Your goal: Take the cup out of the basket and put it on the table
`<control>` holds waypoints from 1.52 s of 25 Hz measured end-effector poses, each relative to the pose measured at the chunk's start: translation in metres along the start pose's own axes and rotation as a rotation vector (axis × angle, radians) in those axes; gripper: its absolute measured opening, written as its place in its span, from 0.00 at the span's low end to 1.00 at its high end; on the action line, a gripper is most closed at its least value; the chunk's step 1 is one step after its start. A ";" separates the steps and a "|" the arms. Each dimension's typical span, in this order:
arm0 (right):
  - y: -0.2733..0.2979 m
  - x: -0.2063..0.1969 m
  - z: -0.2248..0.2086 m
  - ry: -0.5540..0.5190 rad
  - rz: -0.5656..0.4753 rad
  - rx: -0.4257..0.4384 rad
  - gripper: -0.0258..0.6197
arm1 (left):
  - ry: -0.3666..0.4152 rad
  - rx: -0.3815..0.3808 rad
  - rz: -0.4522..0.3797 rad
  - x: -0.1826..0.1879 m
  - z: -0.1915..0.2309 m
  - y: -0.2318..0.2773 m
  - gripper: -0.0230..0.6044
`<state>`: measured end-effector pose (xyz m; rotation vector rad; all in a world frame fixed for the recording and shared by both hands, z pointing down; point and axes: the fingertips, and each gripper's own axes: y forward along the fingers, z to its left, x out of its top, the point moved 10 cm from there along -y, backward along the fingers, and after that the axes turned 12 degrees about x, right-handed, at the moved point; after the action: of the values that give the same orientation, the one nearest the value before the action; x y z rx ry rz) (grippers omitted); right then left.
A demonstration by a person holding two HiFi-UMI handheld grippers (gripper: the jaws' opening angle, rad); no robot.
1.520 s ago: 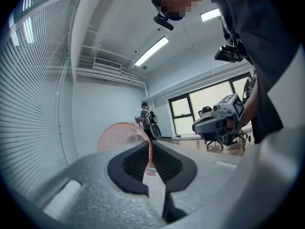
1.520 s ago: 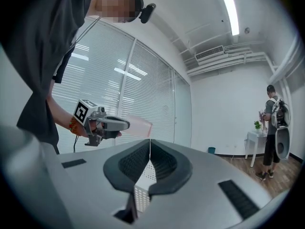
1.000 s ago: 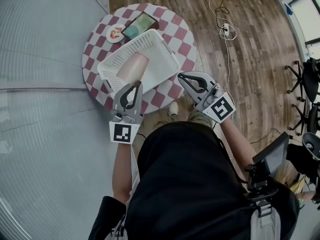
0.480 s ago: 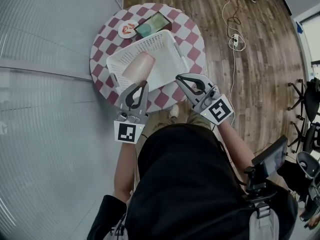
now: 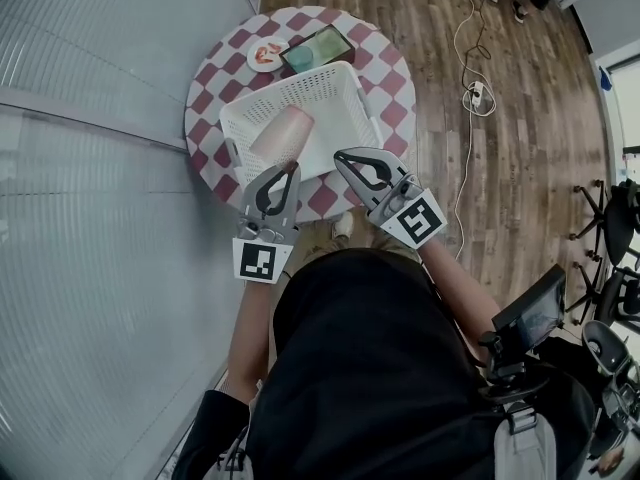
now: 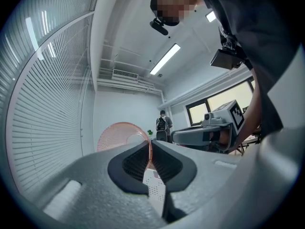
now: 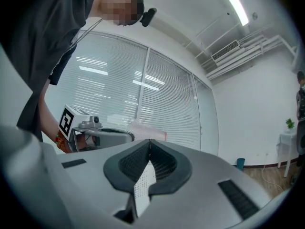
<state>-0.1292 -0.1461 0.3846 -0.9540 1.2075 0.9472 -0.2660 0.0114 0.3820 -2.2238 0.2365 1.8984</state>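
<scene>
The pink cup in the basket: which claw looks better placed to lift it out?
Left. The left claw is closed right at the rim of the cup, seemingly pinching it, while the right claw is closed on the wall of the basket, away from it.

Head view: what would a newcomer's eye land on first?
The checkered round table carries a white basket with a pink cup lying on its side inside. At the basket's near rim, the left gripper has its tongs shut on the cup, and the right gripper on the basket's rim.
</scene>
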 end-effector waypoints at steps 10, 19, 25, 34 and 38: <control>0.011 -0.021 0.006 0.045 0.014 0.065 0.06 | -0.010 0.030 0.026 -0.018 -0.003 -0.010 0.07; 0.022 -0.039 0.010 0.083 0.053 0.085 0.06 | 0.000 0.072 0.050 -0.029 -0.002 -0.015 0.07; 0.026 -0.049 0.015 0.097 0.074 0.119 0.06 | 0.012 0.059 0.041 -0.033 -0.003 -0.020 0.07; 0.029 -0.052 0.019 0.085 0.079 0.127 0.06 | 0.008 0.044 0.057 -0.045 -0.004 -0.019 0.07; 0.030 -0.054 0.019 0.088 0.087 0.128 0.06 | 0.011 0.035 0.067 -0.048 -0.005 -0.017 0.07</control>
<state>-0.1578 -0.1229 0.4377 -0.8540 1.3764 0.8924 -0.2648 0.0265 0.4305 -2.2312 0.3484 1.9002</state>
